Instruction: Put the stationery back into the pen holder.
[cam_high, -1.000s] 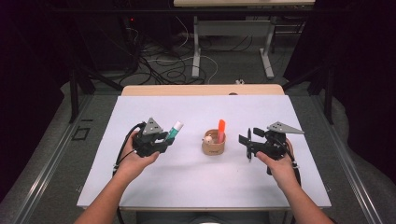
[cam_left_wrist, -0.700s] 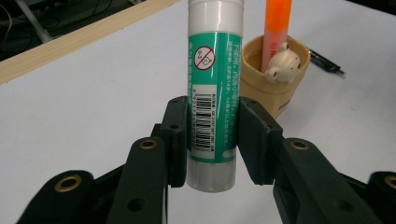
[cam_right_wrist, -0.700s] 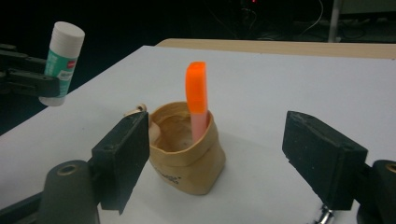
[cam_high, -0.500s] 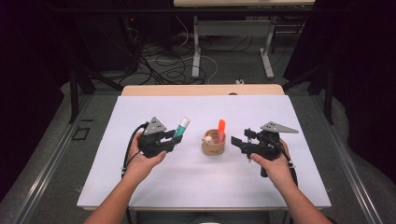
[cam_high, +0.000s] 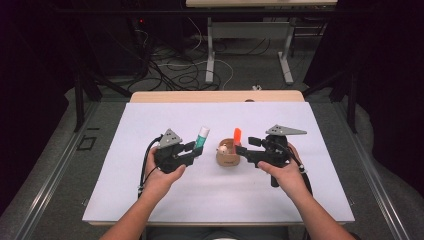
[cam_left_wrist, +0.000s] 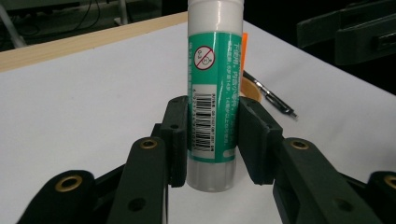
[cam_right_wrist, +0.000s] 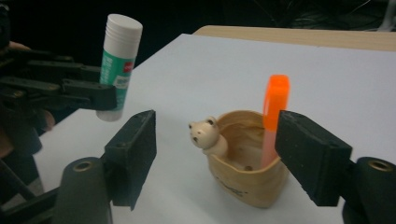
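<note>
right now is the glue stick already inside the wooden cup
No, the glue stick is held in the left gripper off to the side of the cup, which holds just an orange marker.

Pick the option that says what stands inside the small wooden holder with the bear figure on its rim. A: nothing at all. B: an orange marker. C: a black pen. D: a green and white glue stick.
B: an orange marker stands upright inside the small wooden holder with the bear figure, while the green and white glue stick is clamped in the left gripper.
</note>
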